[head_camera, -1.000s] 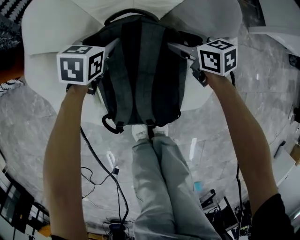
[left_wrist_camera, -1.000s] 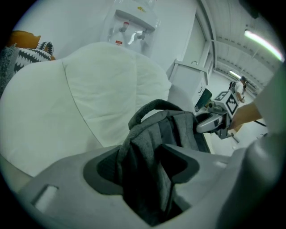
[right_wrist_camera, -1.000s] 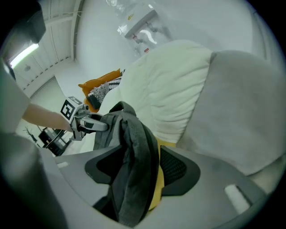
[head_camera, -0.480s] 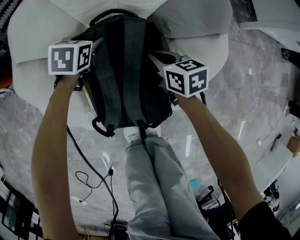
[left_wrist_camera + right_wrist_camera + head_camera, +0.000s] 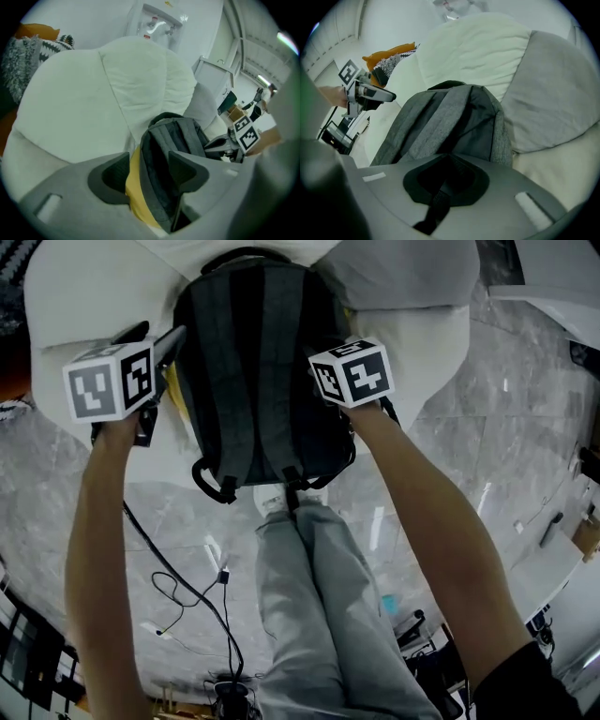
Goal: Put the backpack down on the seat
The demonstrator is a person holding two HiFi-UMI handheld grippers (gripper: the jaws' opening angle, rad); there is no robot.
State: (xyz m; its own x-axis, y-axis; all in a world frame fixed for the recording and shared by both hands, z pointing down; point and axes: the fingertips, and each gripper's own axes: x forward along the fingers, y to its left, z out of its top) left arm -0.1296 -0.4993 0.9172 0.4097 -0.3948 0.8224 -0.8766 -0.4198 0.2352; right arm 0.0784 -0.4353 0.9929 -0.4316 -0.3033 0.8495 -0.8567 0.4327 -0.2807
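Surrounding the white seat [image 5: 70, 315] lies grey marble floor [image 5: 469, 456].

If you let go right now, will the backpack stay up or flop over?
Probably it slumps a bit: the backpack is soft grey cloth, leaning against the puffy white seat cushions. It likely won't slide or roll, since its wide side rests there. The thin strap pinched in the right tool looks floppy, so it would just drop.
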